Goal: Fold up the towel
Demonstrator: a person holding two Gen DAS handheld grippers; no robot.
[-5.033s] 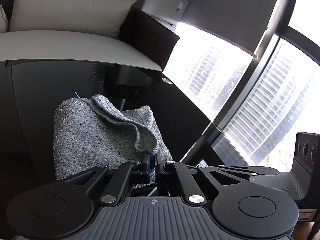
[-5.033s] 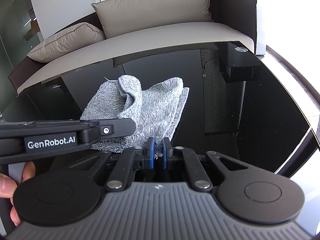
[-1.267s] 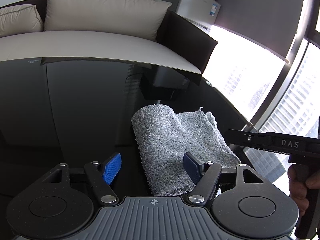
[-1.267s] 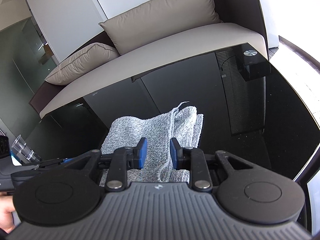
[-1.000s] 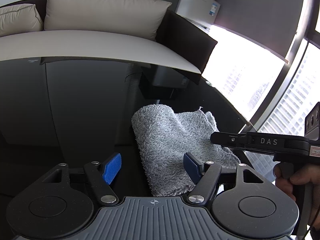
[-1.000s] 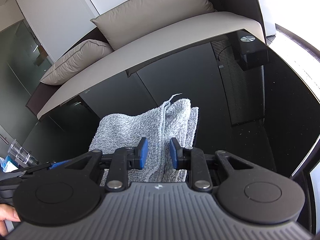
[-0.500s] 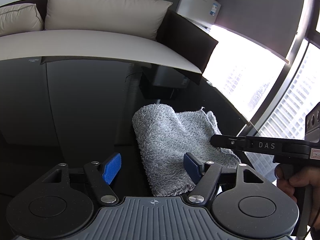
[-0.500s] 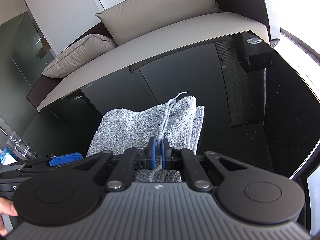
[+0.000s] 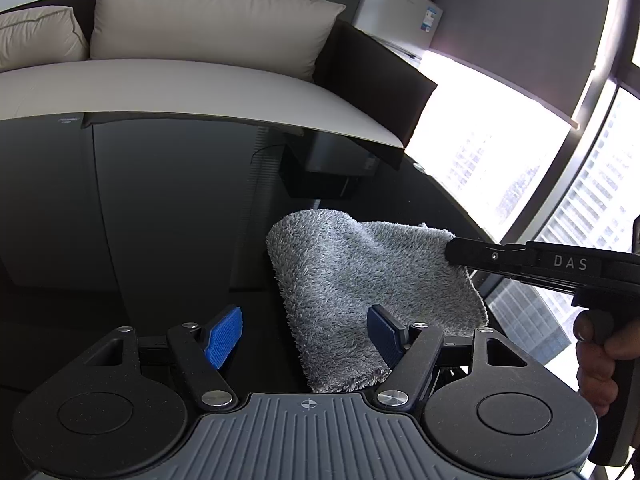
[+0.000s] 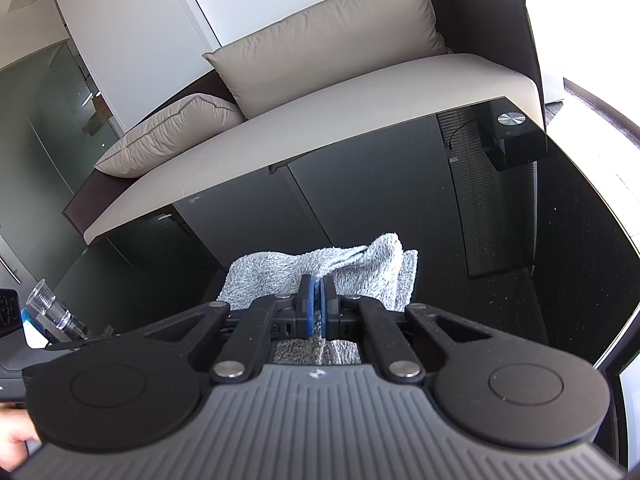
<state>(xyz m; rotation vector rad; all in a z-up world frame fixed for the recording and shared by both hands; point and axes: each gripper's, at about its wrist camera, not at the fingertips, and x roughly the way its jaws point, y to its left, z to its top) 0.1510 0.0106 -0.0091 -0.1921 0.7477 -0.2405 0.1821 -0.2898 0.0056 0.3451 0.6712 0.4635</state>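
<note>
The right tongs (image 10: 317, 298) pinch the grey towel's (image 9: 360, 280) right edge; the left tongs (image 9: 308, 334) gape empty at its near end.

Count: one grey towel (image 9: 360, 280) on the black bench (image 9: 160, 220). Two grippers: left gripper (image 9: 306, 332), right gripper (image 10: 319, 304), each with two fingers. One sofa (image 10: 360, 92) past the far edge, carrying two cushions. One clear cup (image 10: 50, 304) at the left edge.
</note>
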